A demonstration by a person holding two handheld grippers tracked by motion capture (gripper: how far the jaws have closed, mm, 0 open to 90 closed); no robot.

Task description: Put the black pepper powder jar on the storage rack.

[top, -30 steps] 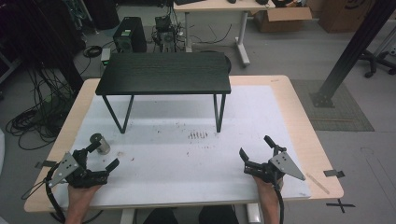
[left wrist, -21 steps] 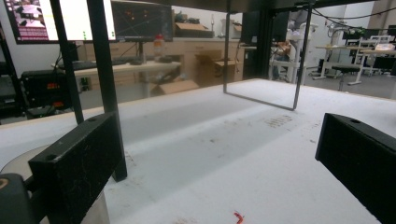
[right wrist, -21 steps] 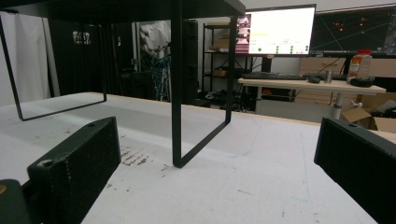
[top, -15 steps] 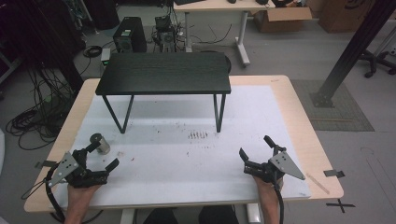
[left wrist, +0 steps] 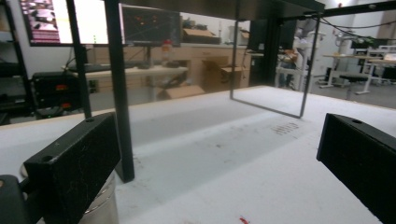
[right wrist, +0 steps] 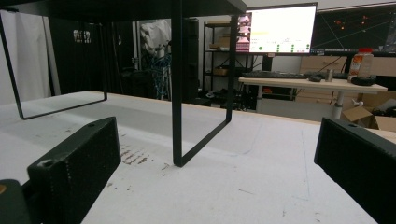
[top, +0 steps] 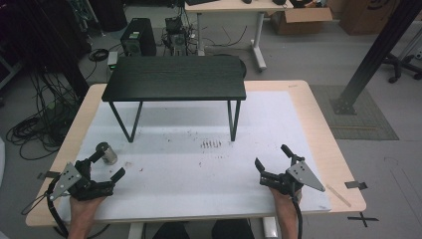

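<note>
We have both claws spread wide, holding nothing. Metal cylinder (top: pixel 106 152) stands upright at lower left of the high view, on the worktop (top: pixel 209 169), just above the left claw (top: pixel 105 167) and touching its outer jaw. Right claw (top: pixel 272 162) sits far off at lower right. Left should take it.
</note>
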